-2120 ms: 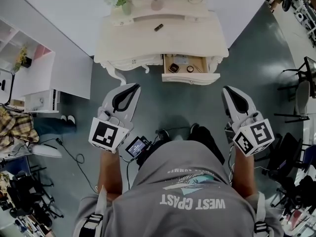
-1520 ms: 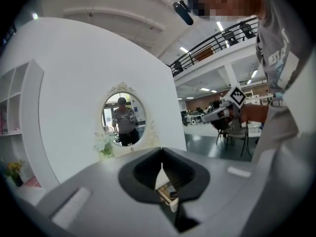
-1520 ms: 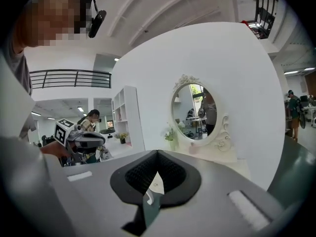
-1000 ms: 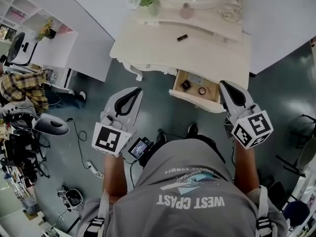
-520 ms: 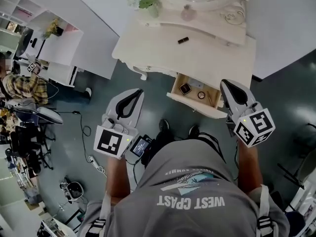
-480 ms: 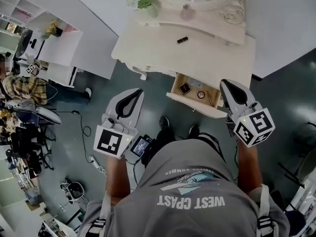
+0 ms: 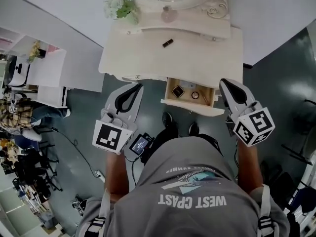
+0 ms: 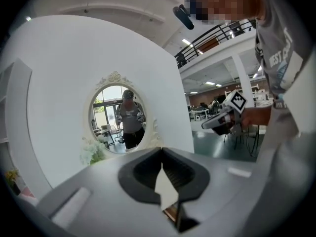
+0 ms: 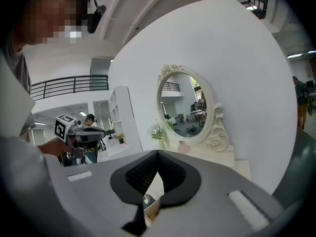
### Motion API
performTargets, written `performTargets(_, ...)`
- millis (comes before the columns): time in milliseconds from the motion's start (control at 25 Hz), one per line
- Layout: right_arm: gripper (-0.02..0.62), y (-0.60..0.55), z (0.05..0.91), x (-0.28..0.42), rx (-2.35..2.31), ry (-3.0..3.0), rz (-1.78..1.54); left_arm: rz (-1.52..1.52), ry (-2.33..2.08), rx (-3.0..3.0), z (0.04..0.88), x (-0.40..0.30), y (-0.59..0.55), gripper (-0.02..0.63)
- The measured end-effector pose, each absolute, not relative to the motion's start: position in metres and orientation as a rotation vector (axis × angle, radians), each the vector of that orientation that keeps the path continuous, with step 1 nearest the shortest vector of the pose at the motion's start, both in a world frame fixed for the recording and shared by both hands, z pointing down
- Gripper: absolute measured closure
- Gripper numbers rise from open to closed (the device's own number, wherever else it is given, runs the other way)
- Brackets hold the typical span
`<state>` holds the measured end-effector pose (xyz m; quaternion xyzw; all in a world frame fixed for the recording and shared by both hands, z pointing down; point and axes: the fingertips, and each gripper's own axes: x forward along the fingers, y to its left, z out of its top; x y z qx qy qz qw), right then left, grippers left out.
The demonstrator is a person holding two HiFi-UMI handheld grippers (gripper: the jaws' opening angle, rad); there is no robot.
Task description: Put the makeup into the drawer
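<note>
Makeup not yet stowed was one small dark cylindrical tube (image 7: 168, 43), probably a lipstick. It lay on its side on the cream painted wooden desk (image 7: 207, 58), well back from the open pale-wood drawer (image 7: 187, 105). That drawer already held a small dark square compact (image 7: 177, 92) and a little round piece (image 7: 195, 95).

Such a tube looked light, rigid and smooth, so it would likely roll away or squirt out if pinched near one end. A grip across its middle, with the jaws square to its length, seemed the safest hold.

The left hand-held gripper (image 7: 137, 86) hung just in front of the desk, left of the drawer. The right hand-held gripper (image 7: 225, 83) hung just beside the drawer's right end. Both pointed forward and slightly down, on arms bent at the person's sides. Each had its jaws together, with nothing between them.
</note>
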<state>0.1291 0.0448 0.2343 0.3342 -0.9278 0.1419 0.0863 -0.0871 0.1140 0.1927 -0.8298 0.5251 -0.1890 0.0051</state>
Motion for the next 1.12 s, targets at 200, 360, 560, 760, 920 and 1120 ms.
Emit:
performTargets(200, 0.594, 0.038, 0.225, 0.118, 1.112, -2.726, 0.402, -0.538, 1.531, -2.641, 0.186, -0.105, 0.087, 0.603)
performTargets(360, 0.594, 0.034, 0.220, 0.101, 1.180, -2.696, 0.385, -0.504, 1.468, -2.661, 0.186, -0.126, 0.069, 0.603)
performTargets(560, 0.594, 0.033, 0.214, 0.079, 1.258, -2.642, 0.363, -0.459, 1.389, -2.694, 0.185, -0.151, 0.053, 0.603)
performTargets(760, 0.594, 0.032, 0.204, 0.059, 1.322, -2.598, 0.330, -0.449, 1.304, -2.775, 0.199, -0.170, 0.042, 0.603)
performTargets(920, 0.594, 0.024, 0.205, 0.055, 1.323, -2.580, 0.331, -0.455, 1.303, -2.814, 0.208, -0.172, 0.030, 0.603)
performTargets(1120, 0.594, 0.000, 0.212, 0.064, 1.303, -2.586, 0.350, -0.478, 1.320, -2.797, 0.214, -0.162, 0.009, 0.601)
